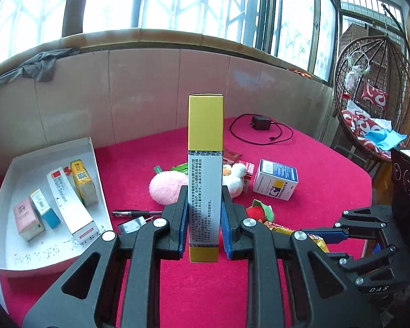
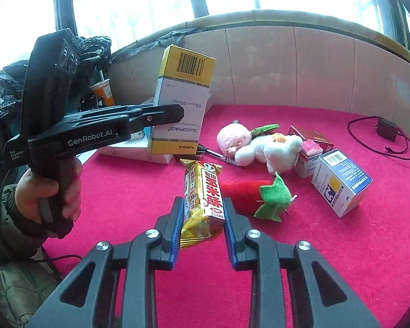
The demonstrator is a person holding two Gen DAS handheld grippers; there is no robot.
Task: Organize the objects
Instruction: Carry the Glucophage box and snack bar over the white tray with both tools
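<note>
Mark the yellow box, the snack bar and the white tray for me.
Yellow box (image 1: pixel 205 180), left wrist view, its narrow printed side.
Snack bar (image 2: pixel 205 191), right wrist view, wrapper's red lettering.
White tray (image 1: pixel 27 251), left wrist view, bare floor near front.

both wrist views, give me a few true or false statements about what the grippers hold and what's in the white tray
1. The left gripper is shut on the yellow and white medicine box. True.
2. The right gripper holds the strawberry plush. False: it grips the yellow snack packet; the plush lies beside it on the red cloth.
3. The white tray holds four boxes. True.
4. The blue and white box lies in the tray. False: it sits on the cloth.
5. The pen lies inside the tray. False: it lies on the cloth beside it.
</note>
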